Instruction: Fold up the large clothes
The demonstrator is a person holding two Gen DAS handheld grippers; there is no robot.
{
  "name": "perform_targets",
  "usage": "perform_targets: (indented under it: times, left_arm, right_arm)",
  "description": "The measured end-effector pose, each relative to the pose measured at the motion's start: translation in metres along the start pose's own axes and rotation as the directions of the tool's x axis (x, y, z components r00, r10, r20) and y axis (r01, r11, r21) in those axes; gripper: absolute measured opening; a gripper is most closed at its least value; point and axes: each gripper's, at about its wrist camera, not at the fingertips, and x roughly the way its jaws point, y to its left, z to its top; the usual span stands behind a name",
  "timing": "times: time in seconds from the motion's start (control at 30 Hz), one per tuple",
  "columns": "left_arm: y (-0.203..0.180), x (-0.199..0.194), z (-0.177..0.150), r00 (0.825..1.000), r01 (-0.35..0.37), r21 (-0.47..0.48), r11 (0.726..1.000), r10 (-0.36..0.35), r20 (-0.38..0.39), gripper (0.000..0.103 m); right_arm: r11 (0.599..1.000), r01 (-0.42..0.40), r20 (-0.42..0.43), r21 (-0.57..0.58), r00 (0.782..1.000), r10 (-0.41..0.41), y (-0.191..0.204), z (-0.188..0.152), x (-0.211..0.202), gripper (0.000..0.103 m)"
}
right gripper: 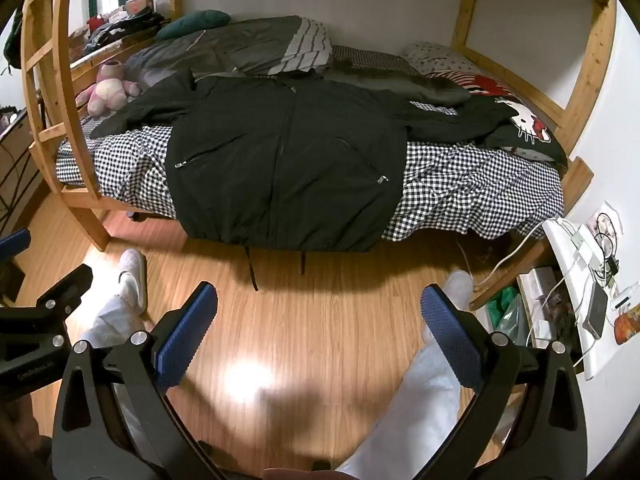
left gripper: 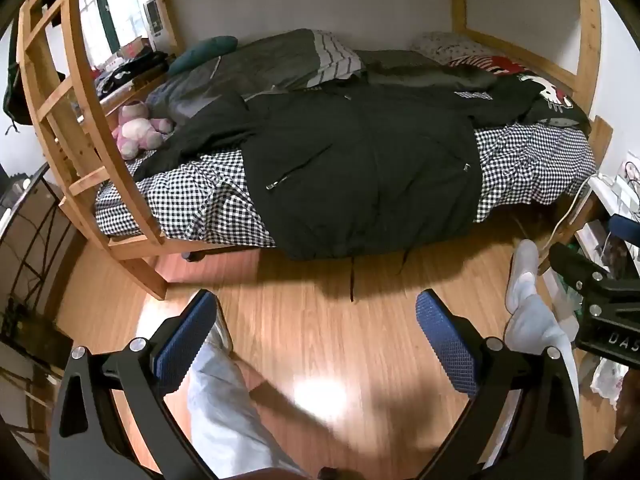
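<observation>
No fold is made yet: your large black zip-front jacket (right gripper: pixel 286 160) lies spread flat, front up, on the black-and-white checked bed (right gripper: pixel 472 196), hem over the edge; your left gripper (left gripper: pixel 316 344) and right gripper (right gripper: pixel 320 340) hang well apart from it above the wooden floor (right gripper: pixel 320 320), jaws wide and holding nothing

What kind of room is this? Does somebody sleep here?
Most likely a bedroom, yes. There is a wooden bunk bed with a checkered sheet, a pink stuffed toy beside a pillow, and a black jacket spread out on the bed.
</observation>
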Motion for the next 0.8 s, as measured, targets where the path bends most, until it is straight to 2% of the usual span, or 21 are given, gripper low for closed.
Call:
perform_targets:
  times: [0.27,0.8]
  left_arm:
    - [-0.004,0.002,0.006,1.0,0.005,-0.009,1.0,-0.006,-0.01,0.099]
    - [-0.001,-0.001,0.001,1.0,0.009,0.005,1.0,-0.009,-0.011,0.099]
  right_arm:
    - [1.0,-0.019,0.0,0.013,1.0,0.019,-0.004,0.01,0.002,0.1]
    - [1.0,-0.011,0.013,0.006,1.0,0.011,-0.003,0.002,-0.003,0.1]
